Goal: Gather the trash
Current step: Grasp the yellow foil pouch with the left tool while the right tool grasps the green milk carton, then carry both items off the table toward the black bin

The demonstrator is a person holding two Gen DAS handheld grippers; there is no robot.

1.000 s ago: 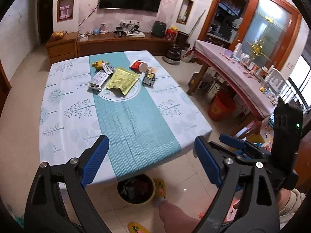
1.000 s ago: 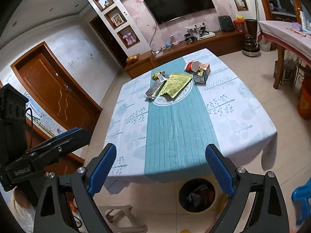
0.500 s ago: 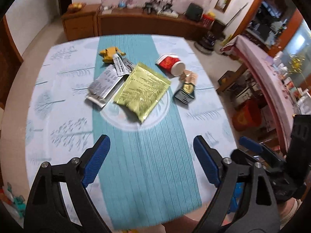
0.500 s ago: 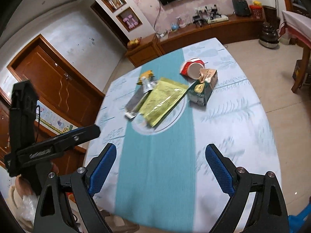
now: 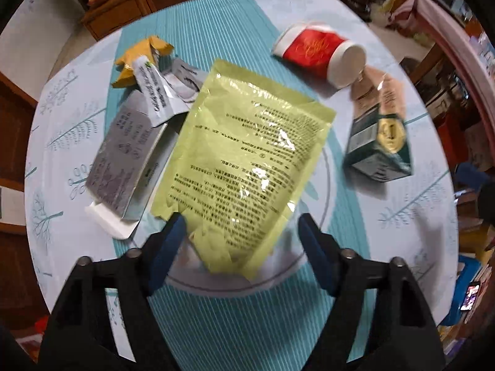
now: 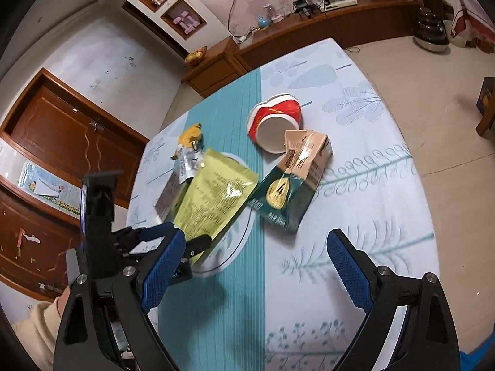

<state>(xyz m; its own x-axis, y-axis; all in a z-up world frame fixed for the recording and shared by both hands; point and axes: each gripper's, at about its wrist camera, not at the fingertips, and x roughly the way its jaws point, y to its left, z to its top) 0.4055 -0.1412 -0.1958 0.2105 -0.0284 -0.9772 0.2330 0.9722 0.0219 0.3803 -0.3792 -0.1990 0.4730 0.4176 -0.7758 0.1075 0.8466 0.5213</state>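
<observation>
A yellow-green foil pouch [image 5: 247, 160] lies flat on the teal runner, also in the right wrist view [image 6: 213, 204]. My left gripper [image 5: 241, 232] is open, its blue pads straddling the pouch's near end. A tipped red paper cup [image 5: 318, 52], a green carton [image 5: 380, 145], a grey box [image 5: 126, 157], a white tube [image 5: 151, 89] and a yellow wrapper [image 5: 139, 55] lie around it. My right gripper [image 6: 256, 262] is open and empty, just short of the green carton [image 6: 287, 191] and red cup [image 6: 275, 120].
The tablecloth [image 6: 365, 204] is white with tree prints. A wooden sideboard [image 6: 297, 34] runs along the far wall and a wooden door [image 6: 62, 142] is at the left. The left gripper's body [image 6: 102, 216] shows in the right wrist view.
Both grippers have moved forward and down over the table. The left gripper has come right up to the pouch; the right one has come near the carton. Both stayed open.
</observation>
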